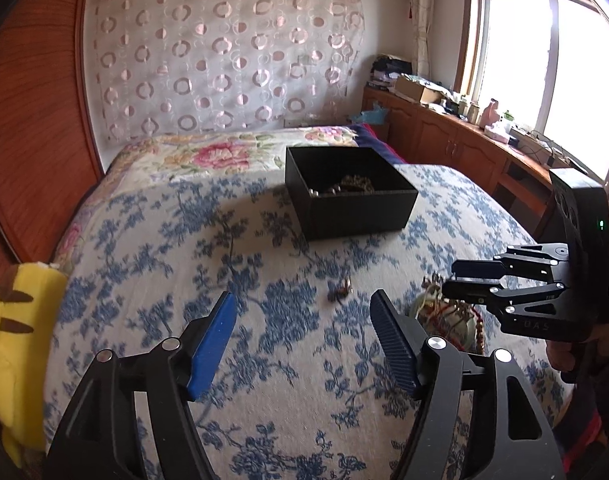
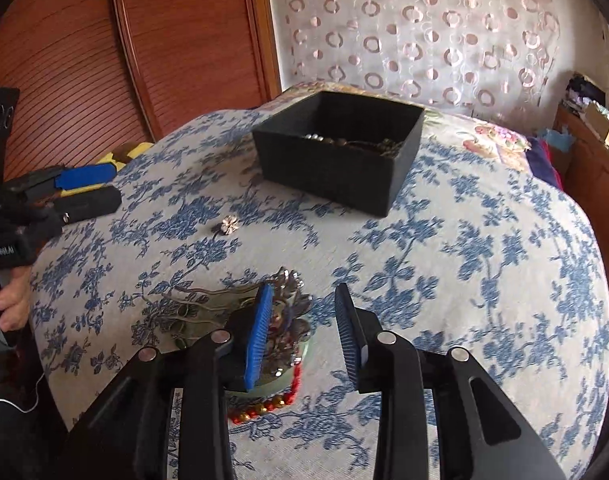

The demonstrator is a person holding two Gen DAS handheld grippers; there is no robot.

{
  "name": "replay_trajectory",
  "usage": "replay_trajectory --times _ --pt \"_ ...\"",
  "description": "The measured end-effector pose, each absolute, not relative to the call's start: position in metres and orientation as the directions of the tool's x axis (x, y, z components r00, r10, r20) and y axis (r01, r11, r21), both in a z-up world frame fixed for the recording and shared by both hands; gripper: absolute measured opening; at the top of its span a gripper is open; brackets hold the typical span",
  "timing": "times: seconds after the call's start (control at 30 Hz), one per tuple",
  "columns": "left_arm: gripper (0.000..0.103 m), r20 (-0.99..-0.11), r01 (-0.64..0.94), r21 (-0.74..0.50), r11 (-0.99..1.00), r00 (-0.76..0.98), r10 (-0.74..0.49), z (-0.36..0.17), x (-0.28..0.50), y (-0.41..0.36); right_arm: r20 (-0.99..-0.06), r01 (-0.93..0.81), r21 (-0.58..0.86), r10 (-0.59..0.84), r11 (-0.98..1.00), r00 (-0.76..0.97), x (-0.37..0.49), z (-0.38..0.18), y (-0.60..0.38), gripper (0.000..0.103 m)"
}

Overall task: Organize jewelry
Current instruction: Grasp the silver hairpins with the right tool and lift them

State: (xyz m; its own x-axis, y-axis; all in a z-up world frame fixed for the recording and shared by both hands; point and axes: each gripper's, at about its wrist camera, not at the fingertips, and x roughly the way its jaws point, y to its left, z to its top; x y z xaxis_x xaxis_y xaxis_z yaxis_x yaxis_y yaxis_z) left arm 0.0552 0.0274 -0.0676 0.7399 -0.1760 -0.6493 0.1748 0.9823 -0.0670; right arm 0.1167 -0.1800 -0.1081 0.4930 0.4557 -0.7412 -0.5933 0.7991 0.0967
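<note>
An open black box (image 1: 350, 192) (image 2: 340, 156) sits on the bed with beads and chains inside. A small brooch (image 1: 340, 291) (image 2: 227, 225) lies on the blue floral bedspread. A pile of jewelry (image 2: 280, 320) (image 1: 440, 308), with a metal hair comb (image 2: 192, 304), a green bangle and red beads (image 2: 264, 404), lies below my right gripper (image 2: 304, 300). My right gripper is open and empty just above the pile; it also shows in the left wrist view (image 1: 464, 280). My left gripper (image 1: 304, 312) is open and empty, short of the brooch.
A yellow plush toy (image 1: 12, 328) lies at the bed's left edge. A wooden wardrobe (image 2: 104, 40) stands left, a curtain (image 1: 224, 52) hangs behind the bed, and a cluttered wooden cabinet (image 1: 464, 132) runs under the window on the right.
</note>
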Motion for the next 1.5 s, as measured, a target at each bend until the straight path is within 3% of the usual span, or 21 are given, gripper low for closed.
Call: replay_trajectory --times 0.67,0.73,0.83,1.5 --pt "0.069 -0.676 0.202 -0.085 0.976 0.708 -0.205 -0.081 0.055 0.017 -0.754 -0.591 0.221 0.520 0.776 0.401 0.121 -0.117 -0.179 0.037" --pt "0.069 -0.676 0.204 -0.083 0.975 0.707 -0.206 -0.081 0.055 0.016 -0.754 -0.590 0.208 0.512 0.780 0.411 0.121 -0.116 -0.180 0.023" --pt "0.069 -0.675 0.202 -0.084 0.976 0.708 -0.205 -0.081 0.055 0.016 -0.748 -0.583 0.216 0.516 0.784 0.417 0.122 -0.116 -0.184 0.018" --pt "0.069 -0.685 0.244 -0.094 0.965 0.687 -0.241 -0.086 0.052 -0.003 -0.675 -0.515 0.141 0.463 0.846 0.575 0.118 -0.082 -0.220 0.012"
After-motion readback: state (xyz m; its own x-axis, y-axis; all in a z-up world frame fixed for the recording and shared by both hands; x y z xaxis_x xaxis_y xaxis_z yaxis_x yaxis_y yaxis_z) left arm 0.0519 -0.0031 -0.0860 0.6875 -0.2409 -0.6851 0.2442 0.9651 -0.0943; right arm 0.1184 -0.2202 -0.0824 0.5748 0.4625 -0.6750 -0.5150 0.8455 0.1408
